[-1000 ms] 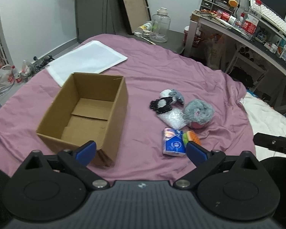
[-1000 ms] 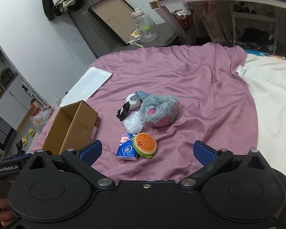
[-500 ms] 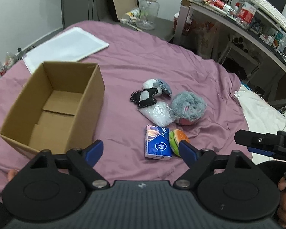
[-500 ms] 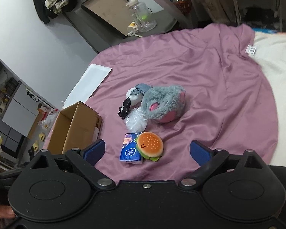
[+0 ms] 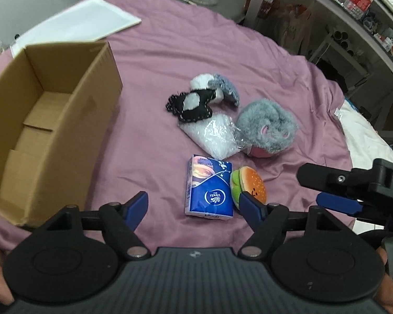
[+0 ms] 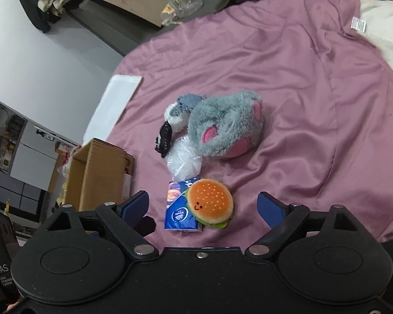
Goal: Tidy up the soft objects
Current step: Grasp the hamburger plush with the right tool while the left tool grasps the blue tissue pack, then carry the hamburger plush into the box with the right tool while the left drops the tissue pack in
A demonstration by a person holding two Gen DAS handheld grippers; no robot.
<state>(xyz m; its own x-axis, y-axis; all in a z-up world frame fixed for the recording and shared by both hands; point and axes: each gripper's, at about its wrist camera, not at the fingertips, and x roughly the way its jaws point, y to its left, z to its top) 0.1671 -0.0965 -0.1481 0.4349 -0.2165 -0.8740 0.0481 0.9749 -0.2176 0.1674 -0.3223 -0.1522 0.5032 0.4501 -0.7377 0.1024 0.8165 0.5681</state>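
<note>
Soft objects clustered on a purple bedsheet, right of an open cardboard box.

Blue tissue pack, printed "Vinda", lies flat with its long axis running near to far, touching a burger plush on its right; beyond sits a grey-and-pink plush. Left gripper and right gripper both hover with fingers spread, empty.

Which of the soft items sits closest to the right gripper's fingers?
The burger plush: orange bun with a smiley, directly ahead of the open right gripper, leaning on the blue tissue pack. The grey furry plush and the others lie farther back.
</note>
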